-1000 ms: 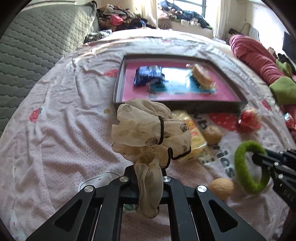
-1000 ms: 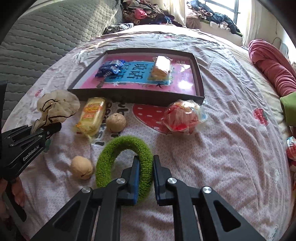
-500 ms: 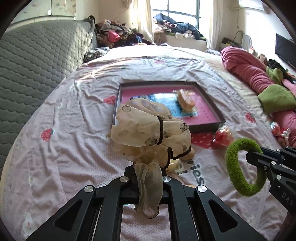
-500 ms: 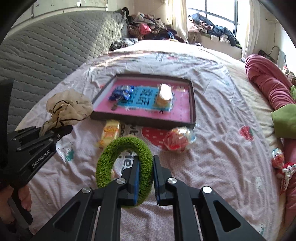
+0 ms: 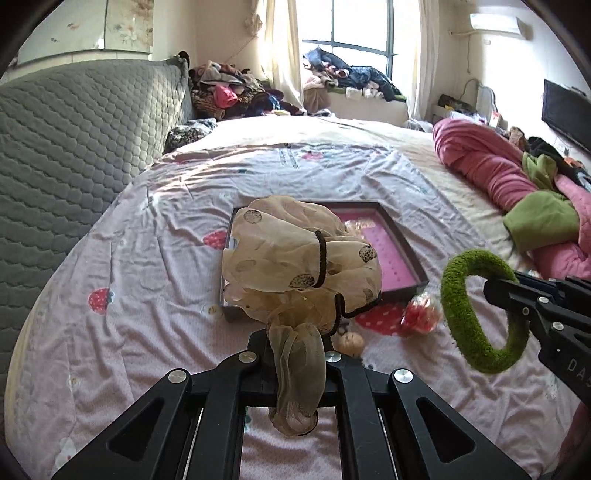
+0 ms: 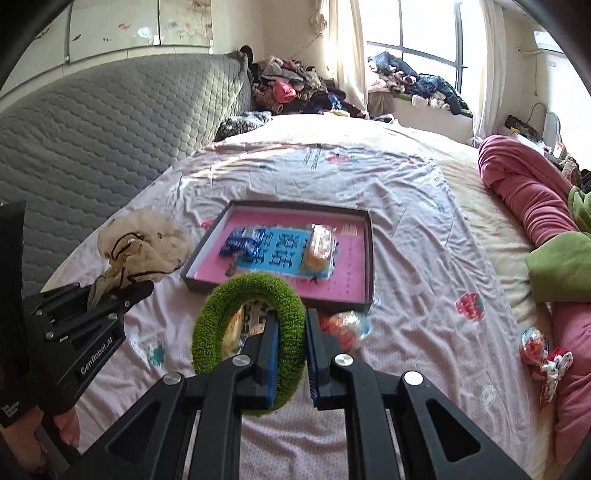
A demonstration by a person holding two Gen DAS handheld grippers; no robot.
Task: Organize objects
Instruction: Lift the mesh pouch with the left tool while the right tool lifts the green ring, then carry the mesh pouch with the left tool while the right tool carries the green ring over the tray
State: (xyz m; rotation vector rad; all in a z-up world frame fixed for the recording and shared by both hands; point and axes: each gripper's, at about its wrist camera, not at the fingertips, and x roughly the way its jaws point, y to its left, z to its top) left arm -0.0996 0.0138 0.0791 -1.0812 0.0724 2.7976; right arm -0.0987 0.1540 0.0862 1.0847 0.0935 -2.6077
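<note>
well, the big bed (image 6: 406,206) holds a dark tray (image 6: 369,258) at 12 o'clock. the left gripper (image 5: 295,339) pinches a cream scarf (image 5: 299,258) in the air. the right gripper (image 6: 291,332) squeezes a green ring (image 6: 221,314) above the bed.

You work in home bedroom. Wide bed (image 6: 406,206) with strawberry-print sheet, grey quilted headboard (image 6: 92,140) at its left edge, clothes piles (image 6: 291,88) at far corner, window (image 5: 354,29), air conditioner (image 5: 498,24), TV (image 5: 565,114).
</note>
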